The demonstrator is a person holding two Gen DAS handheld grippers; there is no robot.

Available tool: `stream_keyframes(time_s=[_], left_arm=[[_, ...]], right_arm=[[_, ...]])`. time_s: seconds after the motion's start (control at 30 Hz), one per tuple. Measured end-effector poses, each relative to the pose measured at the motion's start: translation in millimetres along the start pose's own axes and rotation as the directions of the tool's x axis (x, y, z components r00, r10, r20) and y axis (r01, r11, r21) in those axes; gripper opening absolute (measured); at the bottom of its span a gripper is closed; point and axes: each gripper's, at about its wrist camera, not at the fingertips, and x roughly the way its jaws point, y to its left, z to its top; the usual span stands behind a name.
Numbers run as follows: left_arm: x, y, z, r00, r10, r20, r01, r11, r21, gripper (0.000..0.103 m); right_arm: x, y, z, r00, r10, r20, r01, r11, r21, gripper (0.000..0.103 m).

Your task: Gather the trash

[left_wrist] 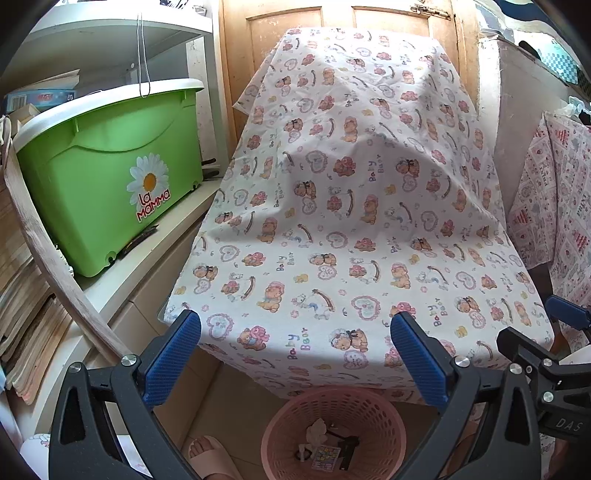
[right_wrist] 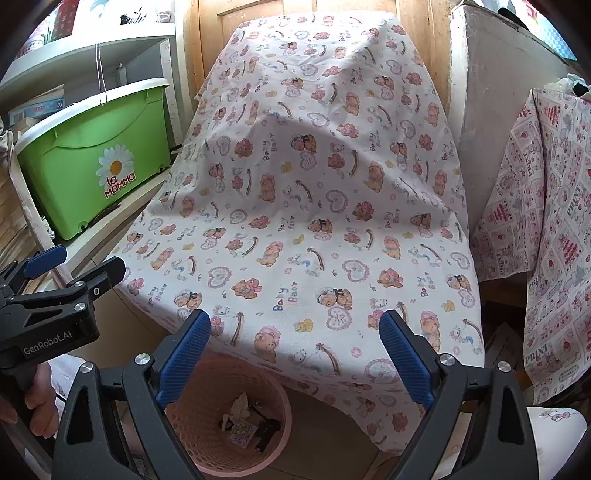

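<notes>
A pink perforated waste basket [left_wrist: 295,413] stands on the floor below the table's front edge; it also shows in the right wrist view [right_wrist: 207,443]. Inside lie a crumpled paper [left_wrist: 317,432], a small colourful packet [left_wrist: 325,456] and a black item [left_wrist: 349,445]. The table carries a bear-print cloth [left_wrist: 343,206] with no loose items on it. My left gripper [left_wrist: 295,354] is open and empty above the basket. My right gripper [right_wrist: 295,354] is open and empty, to the right of the left one.
A green "La Mamma" bin [left_wrist: 110,173] sits on a white shelf at the left, with stacked books [left_wrist: 22,295] below. A second cloth-covered table [right_wrist: 546,240] stands at the right. A wooden door [left_wrist: 332,22] is behind. A sandalled foot [left_wrist: 207,454] is beside the basket.
</notes>
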Motion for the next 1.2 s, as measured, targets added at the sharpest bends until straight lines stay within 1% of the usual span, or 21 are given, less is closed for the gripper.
stream_keyframes(time_s=[0.17, 0.3, 0.4, 0.7, 1.2], left_arm=[[-0.1, 1.5, -0.5, 1.000, -0.001, 0.004, 0.001, 1.000, -0.001, 0.101], [3.2, 1.9, -1.1, 1.000, 0.002, -0.006, -0.002, 1.000, -0.001, 0.101], [1.9, 1.6, -1.2, 1.000, 0.000, -0.005, 0.000, 1.000, -0.005, 0.101], [1.3, -1.5, -1.8, 1.000, 0.010, 0.000, -0.010, 1.000, 0.009, 0.101], [0.9, -1.5, -3.1, 1.000, 0.014, 0.001, -0.014, 1.000, 0.005, 0.101]], right_arm=[[0.4, 0.6, 0.0, 1.000, -0.002, 0.002, 0.002, 1.000, 0.000, 0.094], [1.1, 0.3, -0.6, 1.000, -0.001, -0.016, 0.001, 1.000, 0.007, 0.094], [-2.1, -0.4, -0.9, 1.000, -0.002, -0.002, 0.002, 1.000, 0.011, 0.094], [-0.3, 0.4, 1.6, 1.000, -0.003, -0.005, 0.003, 1.000, 0.018, 0.094], [-2.5, 1.5, 4.1, 1.000, 0.004, 0.002, -0.004, 1.000, 0.018, 0.094]])
